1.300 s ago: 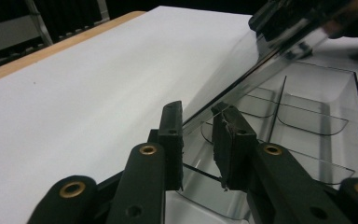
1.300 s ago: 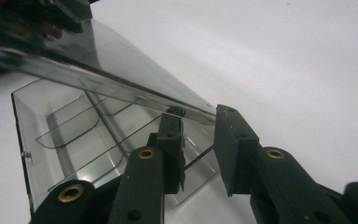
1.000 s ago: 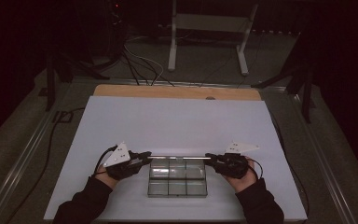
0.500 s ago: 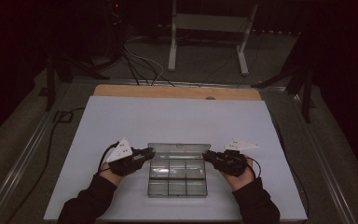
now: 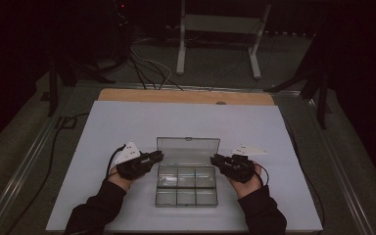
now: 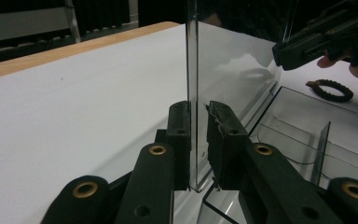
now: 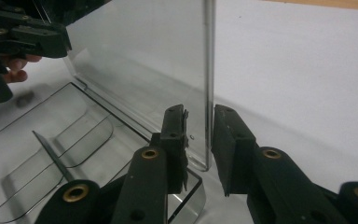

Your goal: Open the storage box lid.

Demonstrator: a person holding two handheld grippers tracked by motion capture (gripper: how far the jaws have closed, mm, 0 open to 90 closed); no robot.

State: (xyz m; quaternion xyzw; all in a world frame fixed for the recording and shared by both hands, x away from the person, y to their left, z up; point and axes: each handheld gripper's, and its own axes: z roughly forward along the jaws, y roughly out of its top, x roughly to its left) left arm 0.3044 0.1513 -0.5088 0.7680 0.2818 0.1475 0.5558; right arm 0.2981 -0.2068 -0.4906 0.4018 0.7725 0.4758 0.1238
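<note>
Since a second ago I have swung the clear lid [image 5: 188, 150] of the compartment box [image 5: 186, 190] up from flat, so it now stands upright at the box's far edge in the near middle of the white table [image 5: 127, 122]. My left gripper [image 5: 152, 157] pinches the lid's left edge, its jaws having just closed a little further on the plastic, while my right gripper [image 5: 217, 160] brackets the right edge with a small gap beside one pad. I can read no label or writing anywhere on the box.
</note>
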